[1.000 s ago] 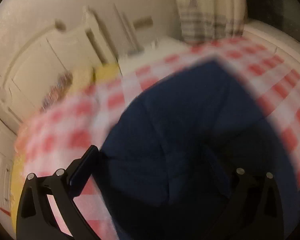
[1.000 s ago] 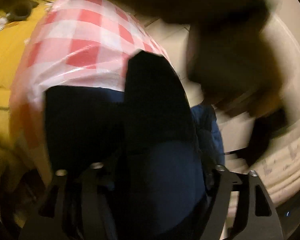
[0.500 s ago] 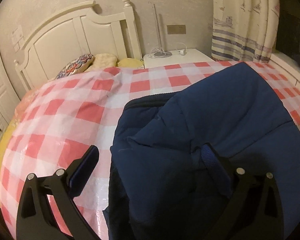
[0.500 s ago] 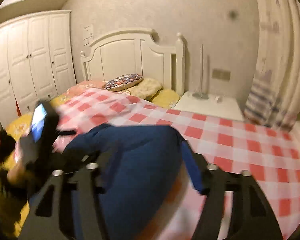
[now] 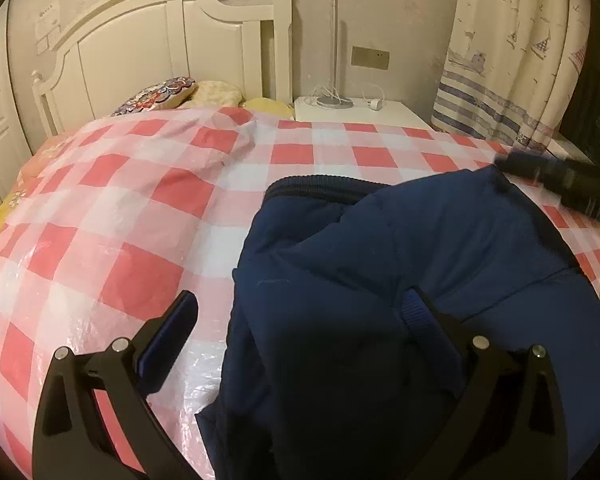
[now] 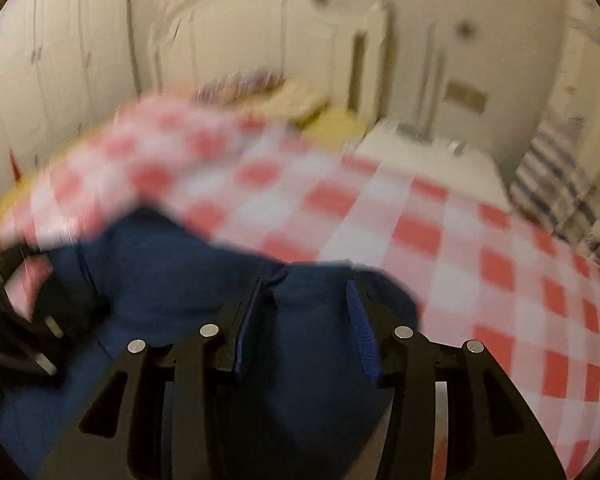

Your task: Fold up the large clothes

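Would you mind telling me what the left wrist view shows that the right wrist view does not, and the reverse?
Only the left wrist view shows the jacket's ribbed collar and the white plug on the nightstand. Only the right wrist view shows the wardrobe doors and the right tool closing with jacket fabric between its pads. Both show the blue jacket on the red checked cover, the headboard and the curtain.

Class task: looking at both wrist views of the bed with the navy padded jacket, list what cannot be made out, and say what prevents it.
- Left wrist view: the lower part of the navy padded jacket is cut off by the bottom edge.
- Left wrist view: the right gripper is a dark blur at the edge; its fingers are unreadable.
- Right wrist view: motion blur smears the pillows and the white bedside table.
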